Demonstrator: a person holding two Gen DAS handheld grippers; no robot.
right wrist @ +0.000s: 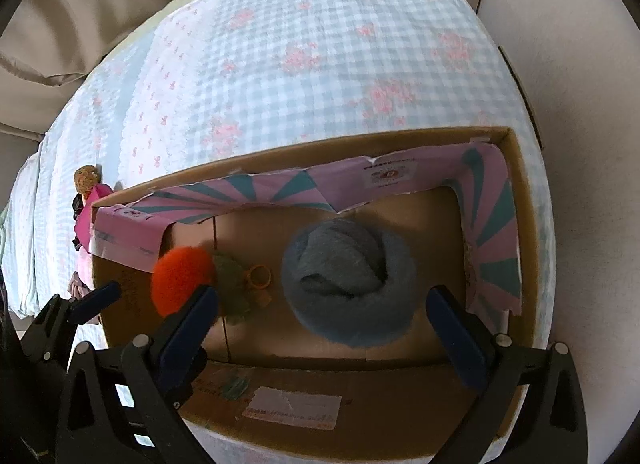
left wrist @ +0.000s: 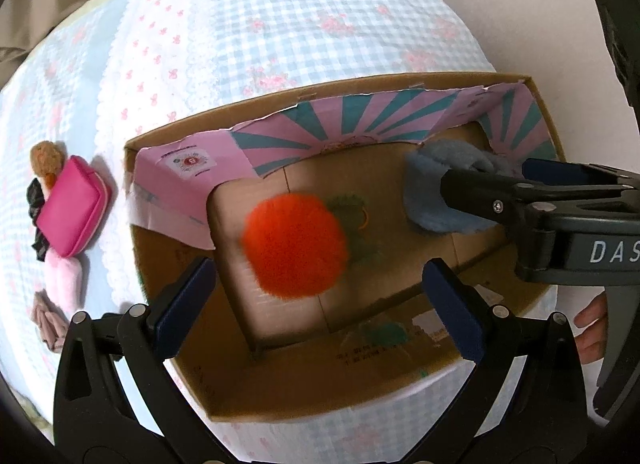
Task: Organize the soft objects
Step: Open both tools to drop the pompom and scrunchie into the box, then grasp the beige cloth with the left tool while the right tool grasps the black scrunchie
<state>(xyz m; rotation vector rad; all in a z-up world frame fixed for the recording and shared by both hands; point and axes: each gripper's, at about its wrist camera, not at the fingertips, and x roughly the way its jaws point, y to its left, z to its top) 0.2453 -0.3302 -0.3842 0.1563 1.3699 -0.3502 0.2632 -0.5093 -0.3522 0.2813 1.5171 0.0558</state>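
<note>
Orange pompom [left wrist: 294, 246] blurred between gaping left tool [left wrist: 320, 308]; right tool [right wrist: 320, 318] agape over blue fleece [right wrist: 348, 284].

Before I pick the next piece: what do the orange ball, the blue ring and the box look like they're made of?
Orange ball: looks like long-pile faux fur or plush; its outline is fuzzy, with no hard edge.
Blue ring: seems to be fleece or short plush, matte, with a soft nap and a folded-in middle.
Box: brown corrugated cardboard, dull finish, with flap seams in the floor, a shipping label and a printed pink-and-teal paper liner.

Orange pompom [left wrist: 294, 246], grey-blue fluffy ring [right wrist: 348, 284], brown box [right wrist: 520, 224] lined pink-and-teal striped, hot-pink pouch [left wrist: 74, 212] at left, blue-gingham cloth [left wrist: 300, 24] with pink flowers
</note>
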